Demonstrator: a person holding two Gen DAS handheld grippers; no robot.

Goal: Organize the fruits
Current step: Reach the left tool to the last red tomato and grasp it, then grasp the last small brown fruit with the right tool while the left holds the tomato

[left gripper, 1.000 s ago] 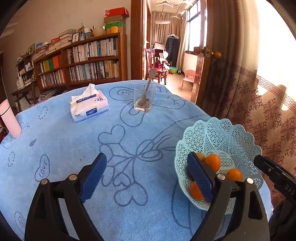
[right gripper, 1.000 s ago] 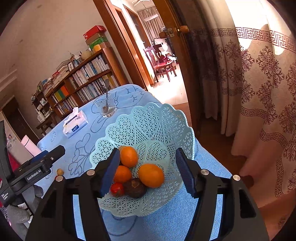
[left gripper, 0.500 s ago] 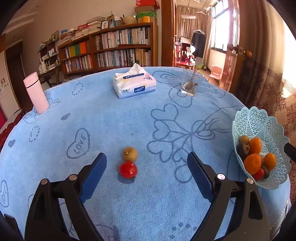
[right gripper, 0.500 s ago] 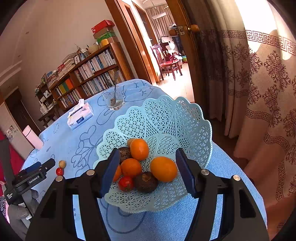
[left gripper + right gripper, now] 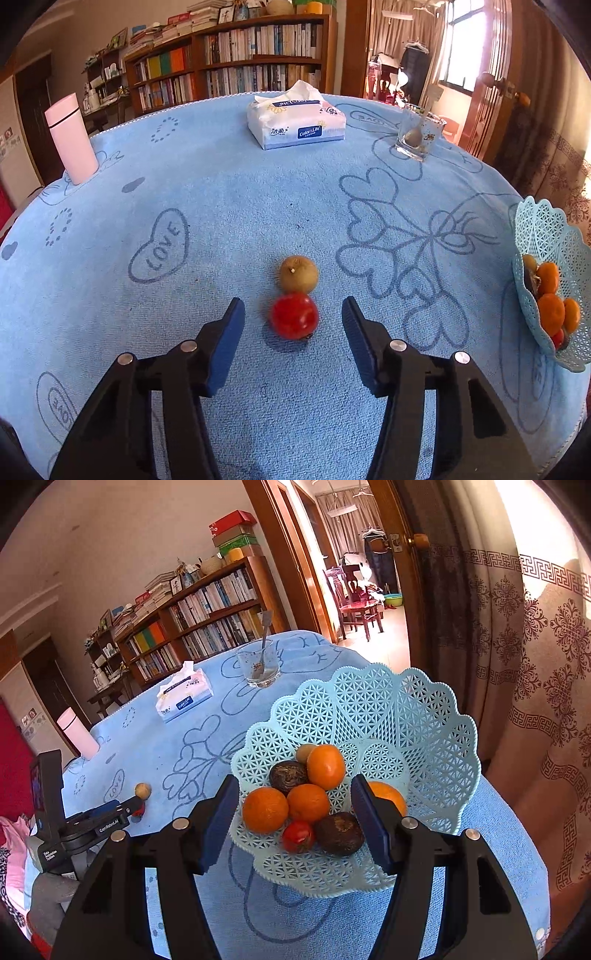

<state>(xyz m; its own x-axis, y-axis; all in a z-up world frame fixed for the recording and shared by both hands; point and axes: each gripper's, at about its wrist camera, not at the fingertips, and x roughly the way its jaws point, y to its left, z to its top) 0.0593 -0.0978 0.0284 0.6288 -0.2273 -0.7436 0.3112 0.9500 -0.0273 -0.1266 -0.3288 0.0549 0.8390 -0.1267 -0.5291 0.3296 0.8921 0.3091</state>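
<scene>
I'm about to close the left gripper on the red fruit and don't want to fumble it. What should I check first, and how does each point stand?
1. Left gripper open: ok.
2. Red fruit between the fingers: ok, roughly centred.
3. Clear of the brown fruit: not ok, it sits right behind the red one, seemingly touching.
4. Fingers low enough on the cloth: cannot tell.
5. Room in the basket: ok, though fruit is piled at its centre.
6. Right gripper out of the way: ok, open at the basket.
</scene>
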